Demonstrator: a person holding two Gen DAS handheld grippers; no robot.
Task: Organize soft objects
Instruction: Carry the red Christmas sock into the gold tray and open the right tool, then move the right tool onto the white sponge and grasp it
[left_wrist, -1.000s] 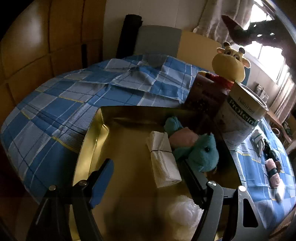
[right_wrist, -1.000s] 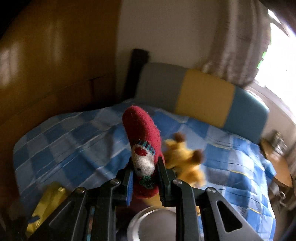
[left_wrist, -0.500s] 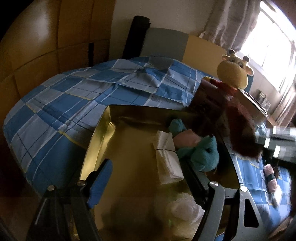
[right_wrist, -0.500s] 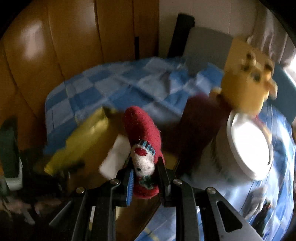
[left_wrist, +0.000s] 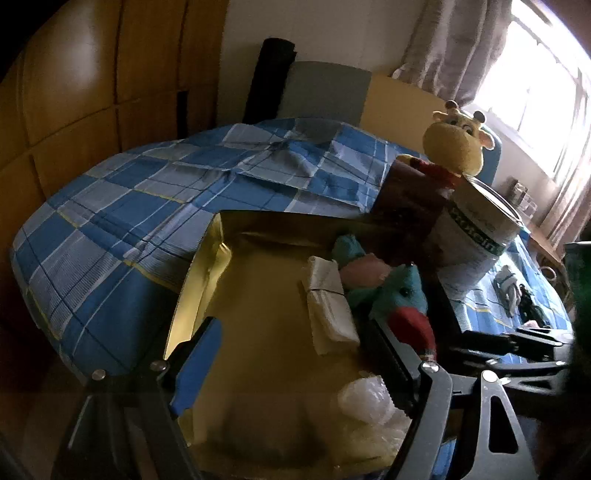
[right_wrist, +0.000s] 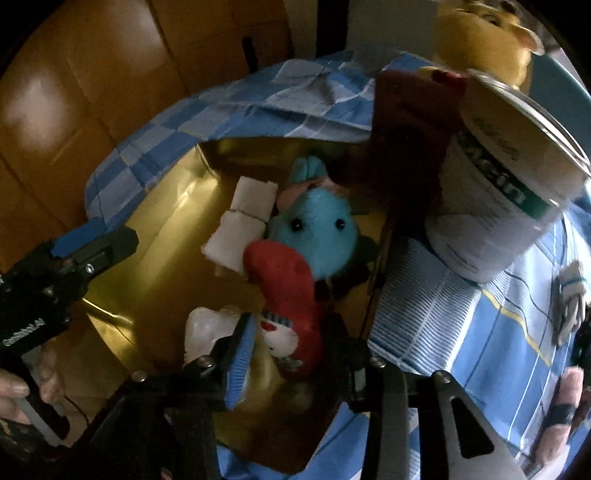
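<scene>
A gold box (left_wrist: 207, 266) lies open on the blue checked bed. Inside it are a blue plush (right_wrist: 317, 229), a folded white cloth (right_wrist: 243, 225) and a crumpled clear bag (right_wrist: 207, 325). My right gripper (right_wrist: 290, 347) hangs low over the box and its jaws are opening. The red snowman sock (right_wrist: 288, 280) stands loose between them, its toe against the blue plush. That sock (left_wrist: 412, 325) also shows in the left wrist view. My left gripper (left_wrist: 295, 362) hovers over the box's near end. Its jaws are opening too, with only the box floor between them.
Beside the box's right wall stand a brown carton (left_wrist: 410, 199), a white protein can (left_wrist: 476, 236) and a yellow giraffe plush (left_wrist: 456, 147). Rolled socks (right_wrist: 569, 391) lie on the bed at the right. A hand (right_wrist: 14, 391) holds the left gripper's handle.
My right gripper came down from above the bed into the box with the red sock, and its jaws have widened off the sock. The left gripper has barely moved.
</scene>
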